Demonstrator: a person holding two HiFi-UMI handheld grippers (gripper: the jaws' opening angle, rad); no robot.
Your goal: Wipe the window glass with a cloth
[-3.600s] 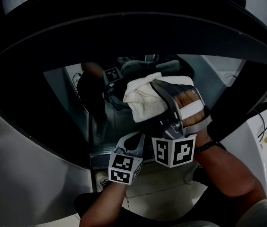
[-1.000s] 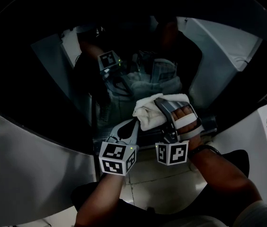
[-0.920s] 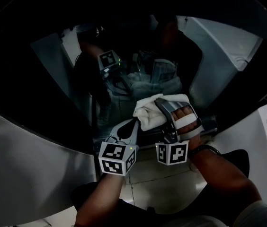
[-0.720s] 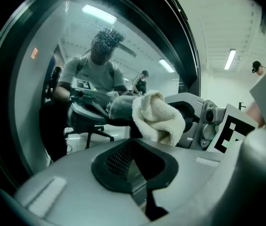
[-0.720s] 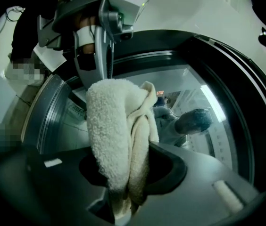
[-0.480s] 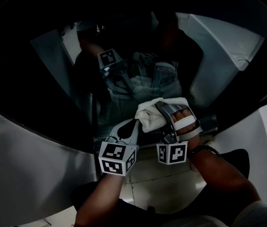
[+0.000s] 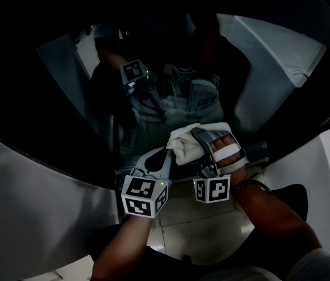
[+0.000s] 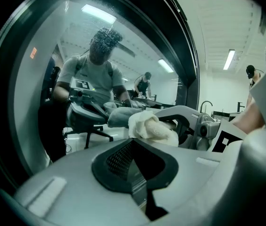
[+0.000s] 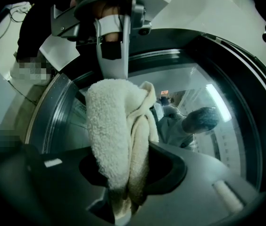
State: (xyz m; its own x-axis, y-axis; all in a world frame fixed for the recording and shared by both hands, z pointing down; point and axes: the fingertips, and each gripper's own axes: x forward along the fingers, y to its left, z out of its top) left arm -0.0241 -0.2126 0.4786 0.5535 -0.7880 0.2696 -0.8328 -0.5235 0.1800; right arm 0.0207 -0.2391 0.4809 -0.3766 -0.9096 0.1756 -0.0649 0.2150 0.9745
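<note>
While my right tongs (image 9: 123,194) pinch the folded cloth (image 9: 116,140) at the bottom edge of the window glass (image 7: 153,92), my left tongs (image 8: 140,173) rest pressed together and empty, near that same edge. I judge the wiping is underway; how much of the glass is left, I cannot tell.

Your cloth (image 9: 116,140) buries the tips of your right tongs (image 9: 121,199). In your head view, the window glass (image 7: 153,92) loses its upper rim in darkness, and the reflections (image 7: 182,92) in it are too dim to read.
</note>
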